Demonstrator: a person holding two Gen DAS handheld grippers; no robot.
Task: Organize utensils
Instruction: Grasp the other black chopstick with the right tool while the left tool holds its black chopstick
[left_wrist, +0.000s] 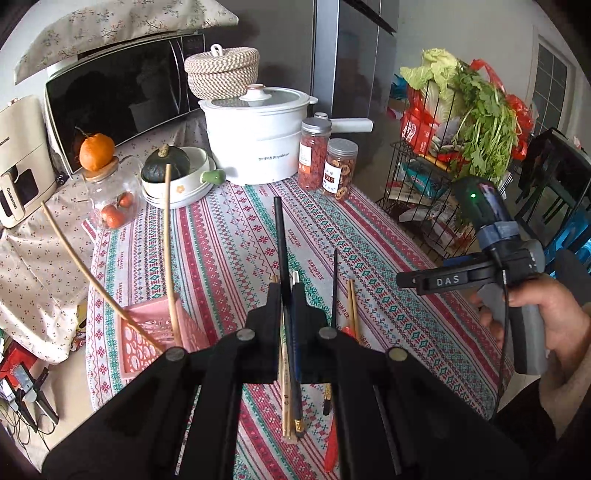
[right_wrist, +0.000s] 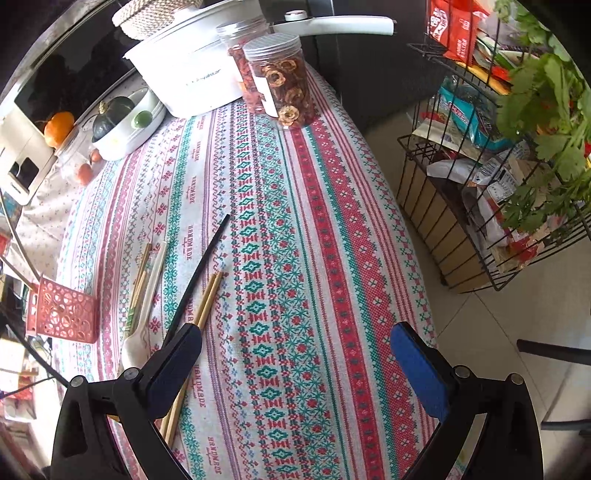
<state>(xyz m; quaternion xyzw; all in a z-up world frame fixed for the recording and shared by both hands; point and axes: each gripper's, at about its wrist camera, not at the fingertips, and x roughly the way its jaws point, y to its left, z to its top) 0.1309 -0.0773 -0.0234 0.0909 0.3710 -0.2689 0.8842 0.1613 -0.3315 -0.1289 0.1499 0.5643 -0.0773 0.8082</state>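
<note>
In the left wrist view my left gripper (left_wrist: 287, 295) is shut on a black chopstick (left_wrist: 280, 236), which stands up above the patterned tablecloth. To its left sits a pink basket (left_wrist: 147, 332) with two wooden chopsticks (left_wrist: 168, 240) leaning out. Another black chopstick (left_wrist: 334, 280) and a wooden pair (left_wrist: 352, 310) lie on the cloth to the right. My right gripper (right_wrist: 295, 354) is open over the cloth with nothing between its fingers. Its left finger (right_wrist: 177, 358) hangs over the black chopstick (right_wrist: 201, 269) and wooden pair (right_wrist: 208, 302). A white spoon (right_wrist: 147, 295) lies further left, near the basket (right_wrist: 62, 314).
At the back stand a white pot (left_wrist: 255, 140), two jars of dried fruit (left_wrist: 340, 166), a dish with a squash (left_wrist: 173, 177), a glass jar (left_wrist: 110, 199) and a microwave (left_wrist: 118, 96). A wire rack with greens (right_wrist: 480, 206) stands off the table's right edge.
</note>
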